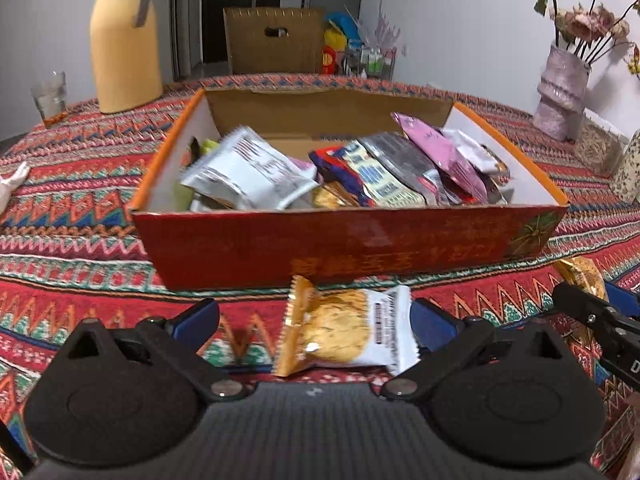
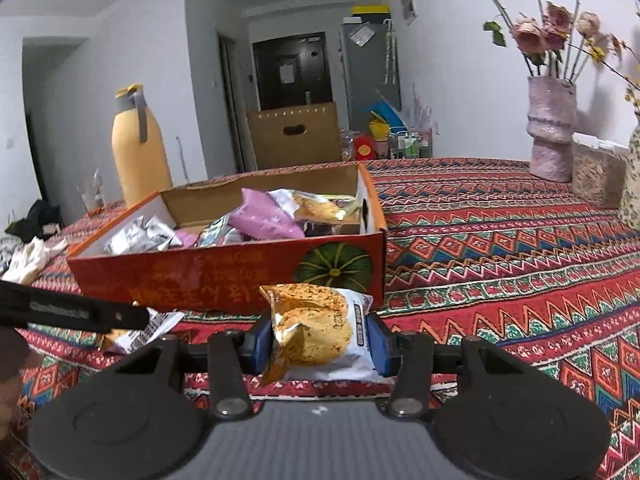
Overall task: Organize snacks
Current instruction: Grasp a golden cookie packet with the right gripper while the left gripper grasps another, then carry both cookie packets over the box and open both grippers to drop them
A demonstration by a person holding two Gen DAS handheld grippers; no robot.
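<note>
An open red and orange cardboard box [image 1: 224, 248] stands on the patterned tablecloth and holds several snack packets [image 1: 256, 172]. A cookie packet [image 1: 344, 328] lies on the cloth just in front of the box, between the wide-apart fingers of my left gripper [image 1: 314, 318], which is open. My right gripper [image 2: 319, 340] is shut on another cookie packet [image 2: 316, 328], with both blue pads pressing its sides, near the box's pumpkin-printed corner [image 2: 336, 268]. In the right wrist view one black finger [image 2: 80, 312] of the left gripper reaches in from the left over its packet [image 2: 140, 332].
A tall yellow thermos jug [image 1: 124, 40] and a drinking glass [image 1: 50, 98] stand behind the box on the left. A pink vase with dried flowers [image 1: 560, 88] and a floral container [image 1: 628, 172] are at the right. A white cloth [image 2: 28, 260] lies at the left edge.
</note>
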